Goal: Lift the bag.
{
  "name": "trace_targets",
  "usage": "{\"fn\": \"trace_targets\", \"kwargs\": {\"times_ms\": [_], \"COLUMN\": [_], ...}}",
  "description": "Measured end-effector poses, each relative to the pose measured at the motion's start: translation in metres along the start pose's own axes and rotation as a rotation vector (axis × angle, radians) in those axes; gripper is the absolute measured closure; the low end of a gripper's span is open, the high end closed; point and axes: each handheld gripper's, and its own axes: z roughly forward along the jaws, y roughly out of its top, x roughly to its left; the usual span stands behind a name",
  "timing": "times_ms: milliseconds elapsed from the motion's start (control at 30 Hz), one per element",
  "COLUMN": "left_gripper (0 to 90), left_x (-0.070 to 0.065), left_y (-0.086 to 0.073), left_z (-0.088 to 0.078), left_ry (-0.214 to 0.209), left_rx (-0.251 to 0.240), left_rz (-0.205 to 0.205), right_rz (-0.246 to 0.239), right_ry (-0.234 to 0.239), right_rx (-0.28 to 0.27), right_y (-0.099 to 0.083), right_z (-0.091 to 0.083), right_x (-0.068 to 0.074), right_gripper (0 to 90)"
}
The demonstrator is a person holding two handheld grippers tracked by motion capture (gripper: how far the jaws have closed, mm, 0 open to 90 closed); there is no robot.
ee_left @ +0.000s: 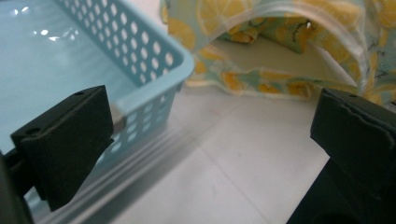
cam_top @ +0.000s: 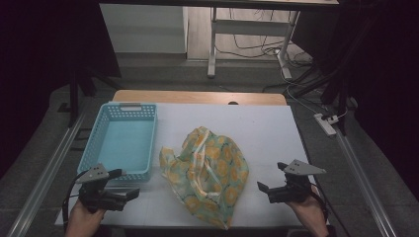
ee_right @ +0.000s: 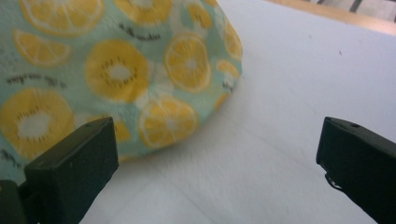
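At the lower left of the high view, the left gripper point(cam_top: 123, 183) is being held just in front of the blue basket point(cam_top: 121, 140), its fingers point(ee_left: 65, 140) spread open with nothing between them. In the left gripper view, one finger is sitting right beside the basket's near corner point(ee_left: 180, 70), so the basket is likely to be nudged or caught on the perforated wall if the gripper is being driven straight toward the cloth.

In the middle of the high view, the lemon-print bag point(cam_top: 207, 173) is lying crumpled on the white bench point(cam_top: 257, 128), just right of the basket and between the two grippers. Because the fabric is limp and bunched, only one layer or a loose handle strap point(ee_left: 343, 44) may be pinched, and the bag may be dragged rather than lifted.

At the lower right, the right gripper point(cam_top: 271, 178) is being held near the bag's edge point(ee_right: 205, 107), fingers point(ee_right: 74, 163) wide apart and empty. A closure made too far out is likely to be missing the cloth altogether.
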Motion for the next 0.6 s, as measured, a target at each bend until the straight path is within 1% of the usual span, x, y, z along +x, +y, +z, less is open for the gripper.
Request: {"fn": "trace_targets", "kwargs": {"times_ms": [200,367,600], "left_gripper": [0.0,0.0,0.0], "left_x": [0.003,0.005,0.007], "left_y": [-0.018,-0.029,-0.041], "left_z": [-0.008,-0.010,-0.011], "left_ry": [0.023,0.048,0.086], "left_rx": [-0.010,0.003,0.034], "left_rz": [-0.032,-0.040,-0.047], "right_rz": [0.028,0.023,0.055], "right_ry": [-0.031,-0.080,-0.102], "right_rx": [0.022,0.046,0.081], "right_y": [-0.019,-0.034,-0.050], "right_z": [-0.010,-0.018,-0.026], "right_x": [-0.003,-0.003,-0.007], "right_gripper": [0.0,0.0,0.0]}}
